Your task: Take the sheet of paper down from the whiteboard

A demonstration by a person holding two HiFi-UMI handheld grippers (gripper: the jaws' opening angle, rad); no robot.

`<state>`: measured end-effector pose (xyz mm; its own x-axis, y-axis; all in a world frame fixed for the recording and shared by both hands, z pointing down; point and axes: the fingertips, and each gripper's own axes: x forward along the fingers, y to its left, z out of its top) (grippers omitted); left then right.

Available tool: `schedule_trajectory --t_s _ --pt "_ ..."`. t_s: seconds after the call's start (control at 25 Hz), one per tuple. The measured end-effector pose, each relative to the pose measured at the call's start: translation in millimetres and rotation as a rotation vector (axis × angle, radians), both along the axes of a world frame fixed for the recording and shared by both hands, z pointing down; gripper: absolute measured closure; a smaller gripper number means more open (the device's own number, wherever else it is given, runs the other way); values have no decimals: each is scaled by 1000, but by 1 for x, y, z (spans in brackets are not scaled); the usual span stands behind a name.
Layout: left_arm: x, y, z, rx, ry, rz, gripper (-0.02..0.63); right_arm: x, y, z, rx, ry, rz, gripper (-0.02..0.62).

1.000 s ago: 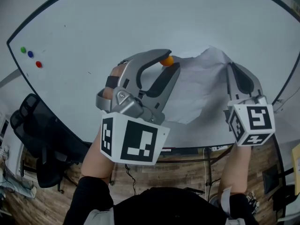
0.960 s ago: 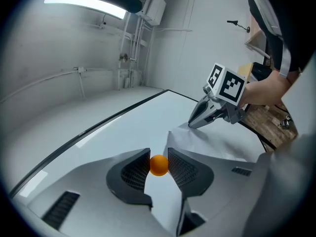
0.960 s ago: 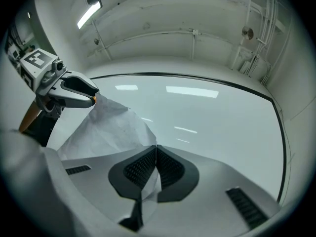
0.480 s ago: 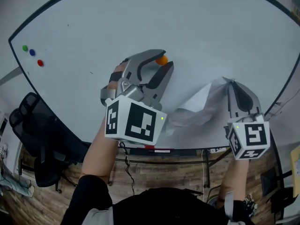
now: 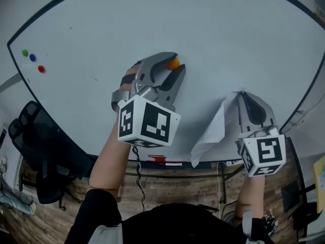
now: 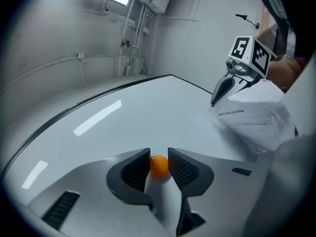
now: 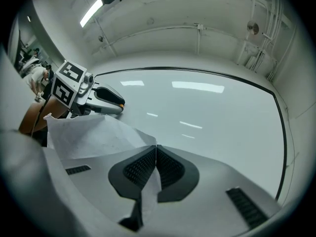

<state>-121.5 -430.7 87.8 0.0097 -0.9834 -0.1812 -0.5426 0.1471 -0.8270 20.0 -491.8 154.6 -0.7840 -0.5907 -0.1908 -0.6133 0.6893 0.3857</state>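
Note:
The white sheet of paper is off the whiteboard and droops crumpled toward the board's lower edge. My right gripper is shut on its upper right corner; in the right gripper view the paper is pinched flat at the gripper. To the left, my left gripper is shut on a small orange magnet, held just off the board and apart from the sheet. The left gripper view shows the magnet between the pads, and the paper at the right.
Green, blue and red magnets sit at the board's upper left. A red marker lies on the tray under the board. A black office chair stands at the lower left, on the wooden floor.
The orange magnet has come away from the paper's top left corner, moving left with the left gripper. The sheet has dropped off the board and hangs from the right gripper, which has sunk.

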Motion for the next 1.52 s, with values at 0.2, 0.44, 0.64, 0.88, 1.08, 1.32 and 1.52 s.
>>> schedule_trajectory --t_s 0.2,0.44,0.64,0.88,1.08,1.32,1.52 --pt "0 0 0 15 -19 -7 479 -3 -1 3 0 8 -15 575" --pt "2 5 -1 49 1 20 470 -6 3 3 5 5 -29 575" --pt "7 19 -1 82 19 53 475 -12 6 7 -9 13 -46 575" --pt "12 37 21 53 103 150 560 -11 8 31 -69 32 -96 575" --pt "-3 50 65 40 200 176 594 -9 12 62 -116 63 -117 575" --pt "-11 62 143 -43 412 230 594 -15 33 124 -219 128 -182 575" --pt "-4 65 221 -138 695 305 594 -21 57 188 -309 175 -279 575"
